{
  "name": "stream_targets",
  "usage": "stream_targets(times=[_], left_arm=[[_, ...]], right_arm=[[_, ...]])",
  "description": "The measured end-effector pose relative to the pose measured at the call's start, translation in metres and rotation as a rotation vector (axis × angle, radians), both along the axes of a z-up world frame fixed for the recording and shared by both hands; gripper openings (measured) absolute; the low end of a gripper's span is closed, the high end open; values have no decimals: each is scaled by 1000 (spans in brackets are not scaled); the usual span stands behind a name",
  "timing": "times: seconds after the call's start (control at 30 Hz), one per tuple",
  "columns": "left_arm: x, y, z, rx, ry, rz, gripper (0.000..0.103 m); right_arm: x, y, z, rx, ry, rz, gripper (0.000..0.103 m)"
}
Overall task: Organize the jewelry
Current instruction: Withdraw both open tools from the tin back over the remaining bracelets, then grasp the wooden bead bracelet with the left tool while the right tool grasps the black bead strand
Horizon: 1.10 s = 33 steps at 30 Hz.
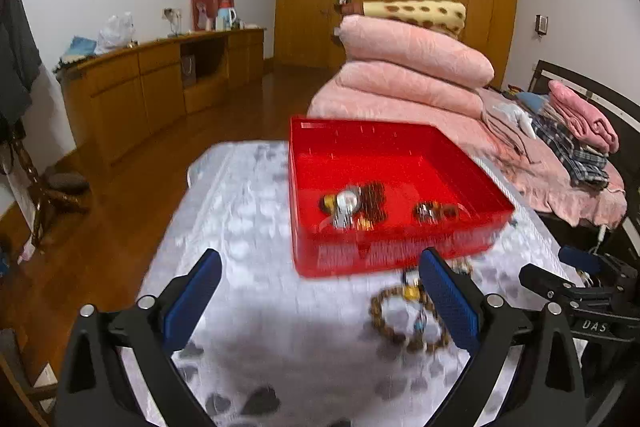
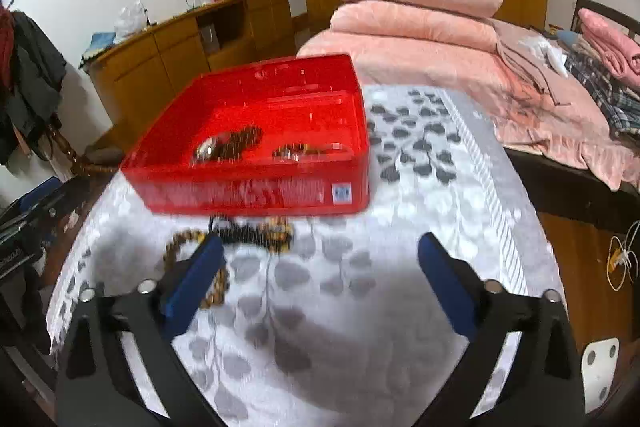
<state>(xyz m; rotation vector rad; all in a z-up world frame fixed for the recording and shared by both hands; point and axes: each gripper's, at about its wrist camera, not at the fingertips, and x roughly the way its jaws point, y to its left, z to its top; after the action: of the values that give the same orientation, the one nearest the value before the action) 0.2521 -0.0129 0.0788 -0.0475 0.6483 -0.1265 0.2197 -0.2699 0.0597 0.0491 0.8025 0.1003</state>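
A red plastic tray [image 1: 400, 259] [image 2: 256, 197] stands on the white, leaf-patterned table cover. Inside it lie a silver watch [image 1: 346, 203] [image 2: 206, 149], dark bead strings [image 1: 374, 197] [image 2: 240, 143] and a smaller bracelet [image 1: 434, 211] [image 2: 292, 153]. On the cover in front of the tray lie a brown bead bracelet [image 1: 404, 323] [image 2: 182, 241] and a dark tangle of jewelry [image 2: 264, 231]. My left gripper [image 1: 320, 303] is open above the cover, nothing between its blue pads; the bracelet lies by its right finger. My right gripper [image 2: 320, 287] is open and empty; its left finger overlaps the bracelet.
The other gripper shows at the right edge [image 1: 584, 291] of the left wrist view and at the left edge [image 2: 28, 223] of the right wrist view. A bed with pink quilts [image 1: 416, 67] [image 2: 412, 3] stands behind and right of the table. A wooden sideboard [image 1: 160, 87] lines the left wall.
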Motion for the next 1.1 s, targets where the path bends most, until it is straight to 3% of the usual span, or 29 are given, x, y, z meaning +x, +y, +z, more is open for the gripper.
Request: stream_targets(times=[0.23, 0.5, 0.67, 0.87, 1.03, 1.1], left_arm=[[-11, -12, -33, 8, 121, -38, 97], [-2, -25, -56, -10, 200, -58, 95], [12, -33, -64, 6, 236, -73, 80], [28, -35, -75, 14, 271, -56, 72], [27, -36, -75, 47, 257, -30, 46], [27, -29, -74, 12, 253, -24, 18]], right_arm=[[-15, 3, -19, -20, 77, -31, 97], [-26, 0, -21, -10, 74, -14, 97], [-26, 0, -18, -2, 63, -2, 97], [-23, 0, -22, -1, 66, 6, 97], [-19, 0, -24, 6, 70, 6, 97], [-16, 1, -24, 14, 69, 15, 97]])
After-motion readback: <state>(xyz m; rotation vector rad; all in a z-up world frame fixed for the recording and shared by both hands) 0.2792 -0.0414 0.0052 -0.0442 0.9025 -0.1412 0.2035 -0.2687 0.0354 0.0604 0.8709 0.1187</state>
